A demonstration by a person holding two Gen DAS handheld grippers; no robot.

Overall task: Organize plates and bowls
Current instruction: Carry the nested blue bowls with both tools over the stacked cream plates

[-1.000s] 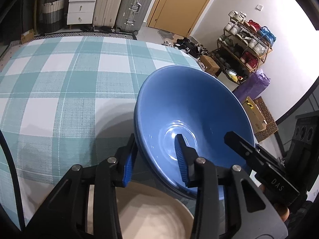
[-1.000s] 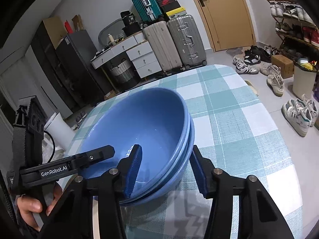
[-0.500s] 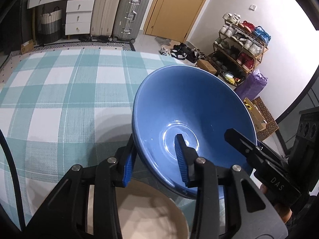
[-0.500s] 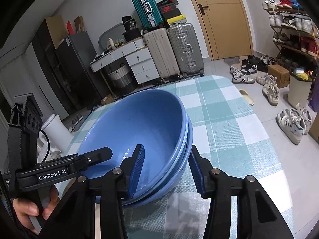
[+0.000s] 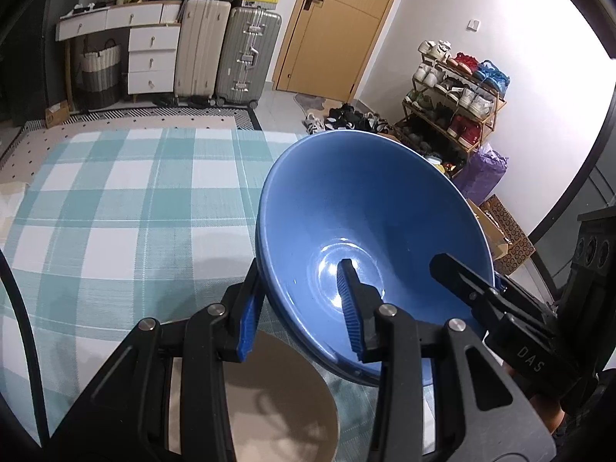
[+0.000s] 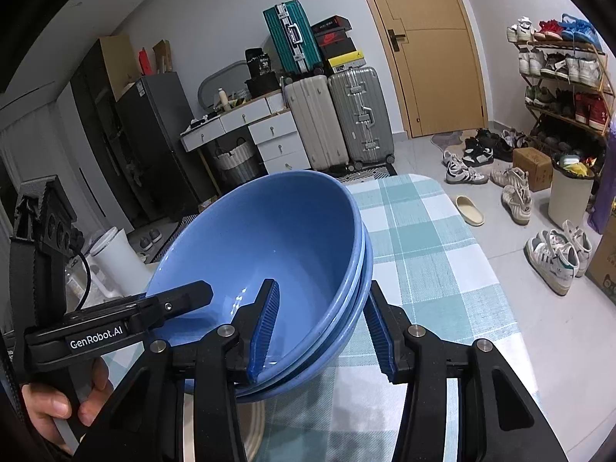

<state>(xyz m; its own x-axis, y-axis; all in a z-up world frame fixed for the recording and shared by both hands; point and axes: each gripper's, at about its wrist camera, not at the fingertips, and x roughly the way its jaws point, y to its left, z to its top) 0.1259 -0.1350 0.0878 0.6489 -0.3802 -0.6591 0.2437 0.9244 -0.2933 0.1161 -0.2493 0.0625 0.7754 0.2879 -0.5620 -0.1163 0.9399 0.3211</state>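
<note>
A stack of blue bowls [image 5: 369, 208] [image 6: 269, 238] is held in the air over the checked table, tilted. My left gripper [image 5: 298, 304] is shut on its near-left rim, one pad inside and one outside. My right gripper [image 6: 319, 327] is shut on the opposite rim the same way. Each gripper shows in the other's view: the right one in the left wrist view [image 5: 500, 319], the left one in the right wrist view [image 6: 127, 319]. A beige plate [image 5: 285, 396] lies on the table below the bowls; its edge also shows in the right wrist view [image 6: 246, 427].
The table has a teal and white checked cloth [image 5: 127, 208]. Its far edge meets a floor with suitcases [image 5: 246, 54] and drawers. A shoe rack [image 5: 454, 92] and loose shoes [image 6: 554, 254] lie to the right of the table. A white bin [image 6: 111, 258] stands at the left.
Both grippers have lifted the blue bowl stack higher off the table, and more of the room shows behind it. Both grips are unchanged.
</note>
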